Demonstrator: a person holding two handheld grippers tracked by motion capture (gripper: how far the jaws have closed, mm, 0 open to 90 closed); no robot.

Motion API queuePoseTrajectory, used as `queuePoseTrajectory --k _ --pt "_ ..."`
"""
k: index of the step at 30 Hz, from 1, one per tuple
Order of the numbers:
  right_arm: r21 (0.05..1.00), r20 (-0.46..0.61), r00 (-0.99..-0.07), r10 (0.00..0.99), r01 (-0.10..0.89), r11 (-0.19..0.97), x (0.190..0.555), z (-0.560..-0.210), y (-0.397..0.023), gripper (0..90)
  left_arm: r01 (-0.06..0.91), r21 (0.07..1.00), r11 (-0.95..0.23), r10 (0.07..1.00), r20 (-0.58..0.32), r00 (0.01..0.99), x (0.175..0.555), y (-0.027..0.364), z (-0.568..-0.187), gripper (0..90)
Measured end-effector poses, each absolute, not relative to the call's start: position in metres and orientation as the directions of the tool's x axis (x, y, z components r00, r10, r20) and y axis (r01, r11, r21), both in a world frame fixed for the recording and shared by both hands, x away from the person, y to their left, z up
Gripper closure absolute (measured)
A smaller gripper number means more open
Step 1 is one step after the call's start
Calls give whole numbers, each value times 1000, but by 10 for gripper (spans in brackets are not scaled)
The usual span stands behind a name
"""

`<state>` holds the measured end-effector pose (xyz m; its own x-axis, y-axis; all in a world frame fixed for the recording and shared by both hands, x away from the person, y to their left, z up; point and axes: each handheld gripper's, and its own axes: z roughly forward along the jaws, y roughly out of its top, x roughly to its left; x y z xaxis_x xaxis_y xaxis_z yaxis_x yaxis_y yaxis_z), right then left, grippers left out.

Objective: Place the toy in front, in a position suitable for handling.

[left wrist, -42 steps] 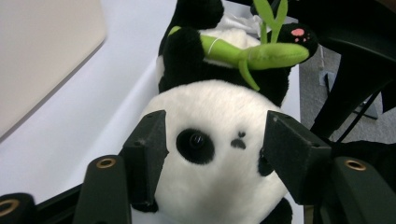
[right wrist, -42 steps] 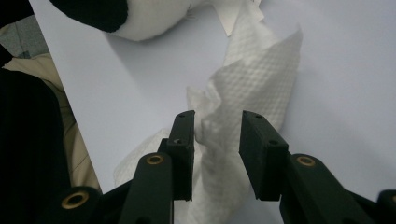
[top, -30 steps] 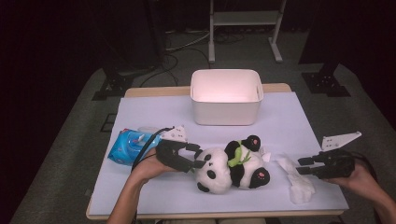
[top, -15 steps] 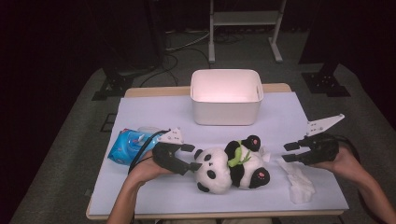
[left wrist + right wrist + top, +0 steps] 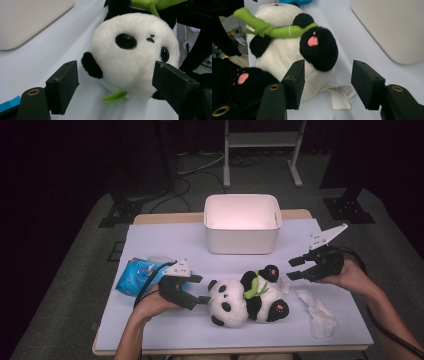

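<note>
A black-and-white panda plush (image 5: 247, 300) with a green bamboo sprig lies on its back near the table's front edge, head to the left. My left gripper (image 5: 200, 289) stands at its head. In the left gripper view the white head (image 5: 135, 57) sits between the jaws of that gripper (image 5: 117, 87); they have just been opening and the pads do not press on it. My right gripper (image 5: 291, 269) hovers just right of the panda's feet. Its jaws have also just been opening, and nothing is between them. In the right gripper view that gripper (image 5: 329, 82) faces a black foot (image 5: 319, 47).
A white bin (image 5: 242, 222) stands at the back middle of the white table cover (image 5: 165, 240). A blue wipes packet (image 5: 137, 275) lies left of my left hand. A crumpled white tissue (image 5: 317, 312) lies at the front right. A sewn-in label (image 5: 340, 92) trails from the panda.
My right gripper has risen from beside the tissue and moved back and left toward the panda's feet, its jaws spreading. My left gripper has stayed at the head with its jaws widening.
</note>
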<state>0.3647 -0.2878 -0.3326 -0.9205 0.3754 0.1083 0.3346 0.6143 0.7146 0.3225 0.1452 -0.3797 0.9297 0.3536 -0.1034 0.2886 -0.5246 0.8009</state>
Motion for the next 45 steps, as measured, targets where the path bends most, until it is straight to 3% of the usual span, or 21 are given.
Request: queuePoseTrajectory --k 16,45 --pt "692 33 -955 294 234 682 390 -307 -239 427 280 810 -515 365 -88 927 316 145 -380 161" --pt "668 1 -969 246 184 721 433 -285 -192 404 308 809 -500 386 -110 916 312 158 -378 112"
